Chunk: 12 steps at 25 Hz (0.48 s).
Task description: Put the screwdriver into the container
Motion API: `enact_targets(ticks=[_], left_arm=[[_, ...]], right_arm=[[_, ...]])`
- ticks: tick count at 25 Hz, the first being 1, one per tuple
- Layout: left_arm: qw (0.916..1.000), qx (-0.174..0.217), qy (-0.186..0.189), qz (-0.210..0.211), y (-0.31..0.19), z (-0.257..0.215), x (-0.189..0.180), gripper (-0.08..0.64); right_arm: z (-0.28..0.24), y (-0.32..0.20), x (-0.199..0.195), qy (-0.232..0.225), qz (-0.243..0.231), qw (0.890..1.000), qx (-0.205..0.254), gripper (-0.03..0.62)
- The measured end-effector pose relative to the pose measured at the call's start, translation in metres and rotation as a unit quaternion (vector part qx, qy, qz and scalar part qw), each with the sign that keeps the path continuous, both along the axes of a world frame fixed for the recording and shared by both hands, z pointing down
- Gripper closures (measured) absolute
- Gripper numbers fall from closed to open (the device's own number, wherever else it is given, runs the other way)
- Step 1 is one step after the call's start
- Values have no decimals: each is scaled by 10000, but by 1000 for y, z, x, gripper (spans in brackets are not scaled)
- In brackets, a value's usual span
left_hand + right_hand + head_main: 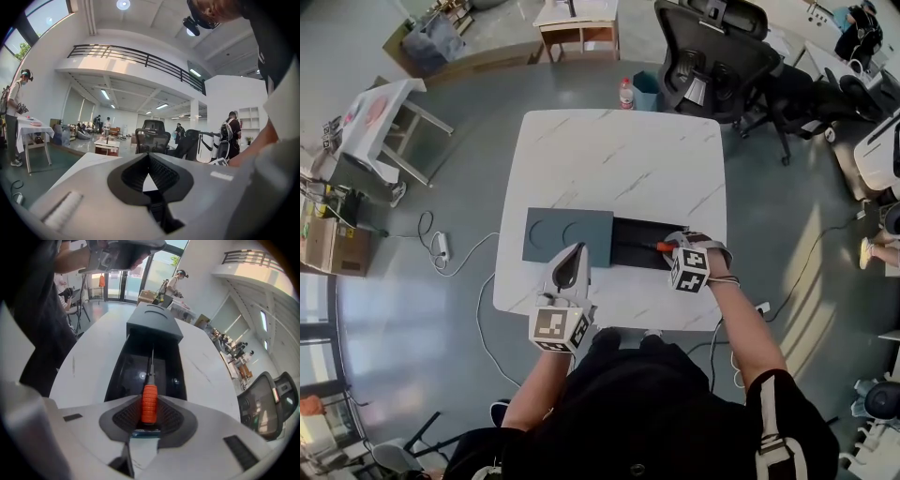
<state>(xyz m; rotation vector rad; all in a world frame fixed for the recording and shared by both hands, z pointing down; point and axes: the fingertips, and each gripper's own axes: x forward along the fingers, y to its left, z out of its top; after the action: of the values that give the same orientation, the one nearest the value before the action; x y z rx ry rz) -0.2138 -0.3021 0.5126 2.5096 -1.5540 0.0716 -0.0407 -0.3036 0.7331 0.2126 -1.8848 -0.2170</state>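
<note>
Orange-handled screwdriver clamped between the jaws of the right gripper, its metal shaft over the open black container on the white marble table, grey lid covering the container's left part, left gripper near the lid, jaws together, nothing between them.

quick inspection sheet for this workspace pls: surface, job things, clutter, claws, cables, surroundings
surface: white marbled table
job's things: orange-handled screwdriver, shaft pointing into the open black container; grey lid at its left end in the head view
clutter: nothing seen
claws: right claw shut on the screwdriver handle, over the container; left claw shut, empty, near the lid
cables: white cable and power strip on the floor left of the table
surroundings: office chairs, bottle on the floor beyond the table
</note>
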Motion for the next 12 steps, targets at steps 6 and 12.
enact_targets(ticks=[6,12], left_arm=[[10000,-67,-33,-10,1,4,-4,551],[9999,-164,-30,-5,1,12,-5,551]], right_arm=[[13,2,0,324,-51,9994,-76,489],[22,5,0,470,-55,9986,-245,461]])
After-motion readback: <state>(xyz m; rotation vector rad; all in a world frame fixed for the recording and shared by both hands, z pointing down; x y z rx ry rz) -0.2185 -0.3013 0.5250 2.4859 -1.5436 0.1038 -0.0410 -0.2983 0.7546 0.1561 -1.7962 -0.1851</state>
